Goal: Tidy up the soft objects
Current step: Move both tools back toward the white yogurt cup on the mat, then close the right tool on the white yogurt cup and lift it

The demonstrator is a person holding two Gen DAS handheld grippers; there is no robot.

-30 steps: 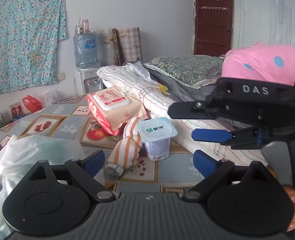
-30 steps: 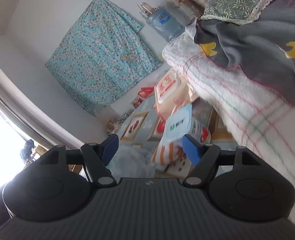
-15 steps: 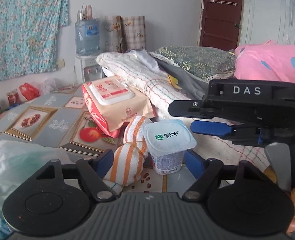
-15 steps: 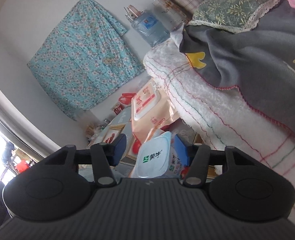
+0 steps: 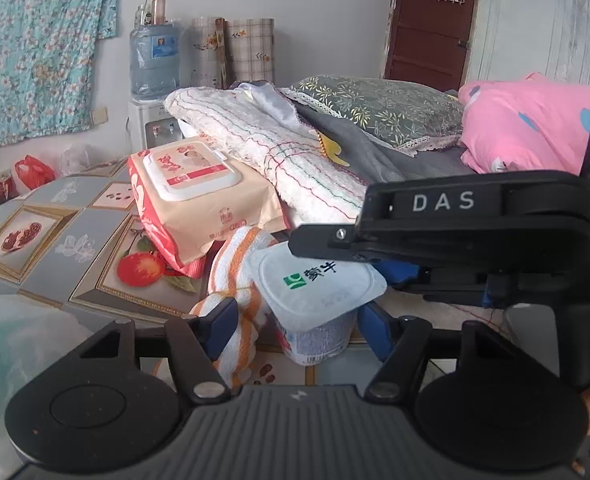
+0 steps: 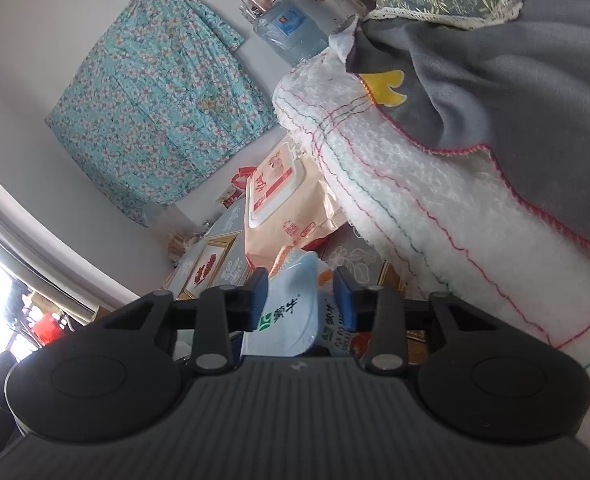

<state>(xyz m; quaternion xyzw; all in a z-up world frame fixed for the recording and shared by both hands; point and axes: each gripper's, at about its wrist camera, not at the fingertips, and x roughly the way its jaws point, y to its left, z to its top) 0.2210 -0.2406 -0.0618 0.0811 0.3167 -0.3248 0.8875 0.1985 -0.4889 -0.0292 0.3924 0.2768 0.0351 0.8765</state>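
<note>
A white yogurt cup (image 5: 315, 284) with a green logo stands on the picture-tiled table (image 5: 67, 240), touching an orange-and-white striped rolled towel (image 5: 235, 264). My left gripper (image 5: 297, 330) straddles both, its jaws closing; one pad overlaps the towel, the other sits beside the cup. Turned on its side, my right gripper (image 5: 347, 258) reaches in from the right. In the right wrist view the cup's lid (image 6: 291, 304) lies between the closing jaws of the right gripper (image 6: 299, 296), with no firm pinch visible.
A pack of wet wipes (image 5: 199, 200) lies behind the towel. A white blanket (image 5: 279, 148), grey cloth (image 5: 359, 152), patterned pillow (image 5: 379, 108) and pink bedding (image 5: 531, 120) pile up on the right. A plastic bag (image 5: 11, 328) sits at the left. A water dispenser (image 5: 153, 60) stands by the wall.
Both grippers have come forward and down onto the cup and towel, which now fill the space between the fingers. Both pairs of jaws have narrowed.
</note>
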